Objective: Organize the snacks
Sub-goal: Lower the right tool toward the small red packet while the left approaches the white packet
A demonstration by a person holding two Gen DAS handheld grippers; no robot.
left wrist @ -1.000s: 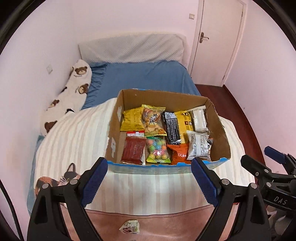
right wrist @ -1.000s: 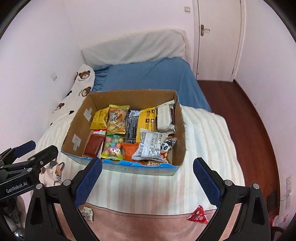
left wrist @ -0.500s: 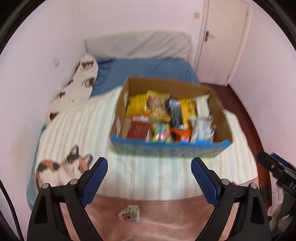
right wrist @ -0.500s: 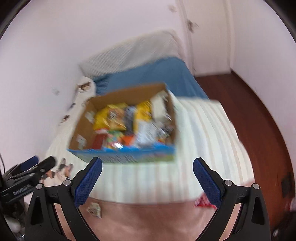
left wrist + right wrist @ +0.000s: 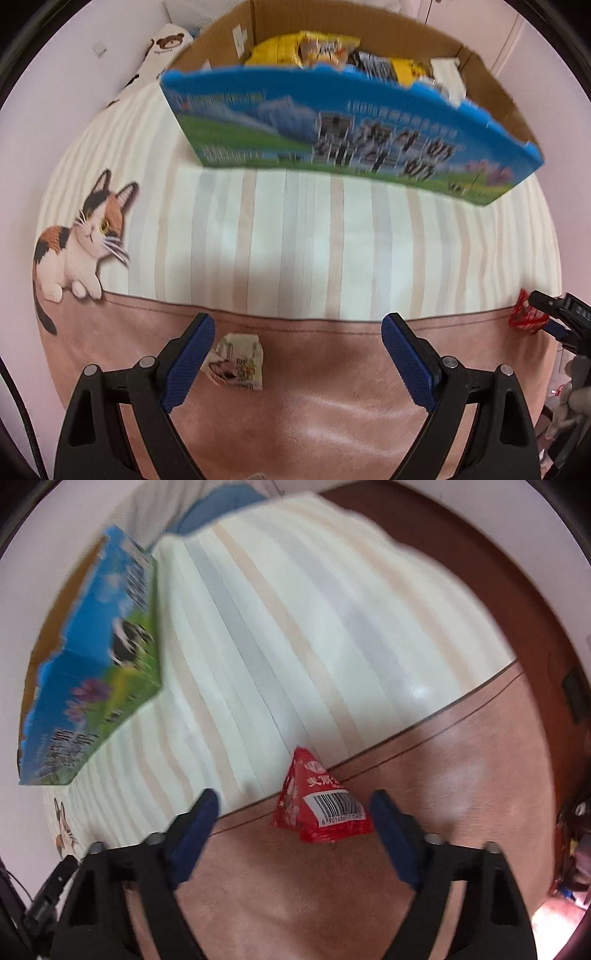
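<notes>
A cardboard box (image 5: 332,122) with a blue printed front holds several snack packets and stands on the striped blanket; it also shows in the right wrist view (image 5: 92,664). My left gripper (image 5: 297,354) is open, low over the pink band, with a small white snack packet (image 5: 236,365) lying just inside its left finger. My right gripper (image 5: 293,823) is open around a red triangular snack packet (image 5: 317,808) with a barcode, not touching it. That red packet (image 5: 526,315) and the right gripper's tip show at the right edge of the left wrist view.
The bed has a striped cream blanket (image 5: 295,236) with a cat picture (image 5: 81,240) and a pink band (image 5: 295,406) at the near edge. A bear-print pillow (image 5: 162,51) lies at the far left. Wooden floor (image 5: 517,590) lies to the right of the bed.
Both grippers have dropped low and forward toward the bed's near edge. The left one now stands by the white packet, the right one has swung right and straddles the red packet.
</notes>
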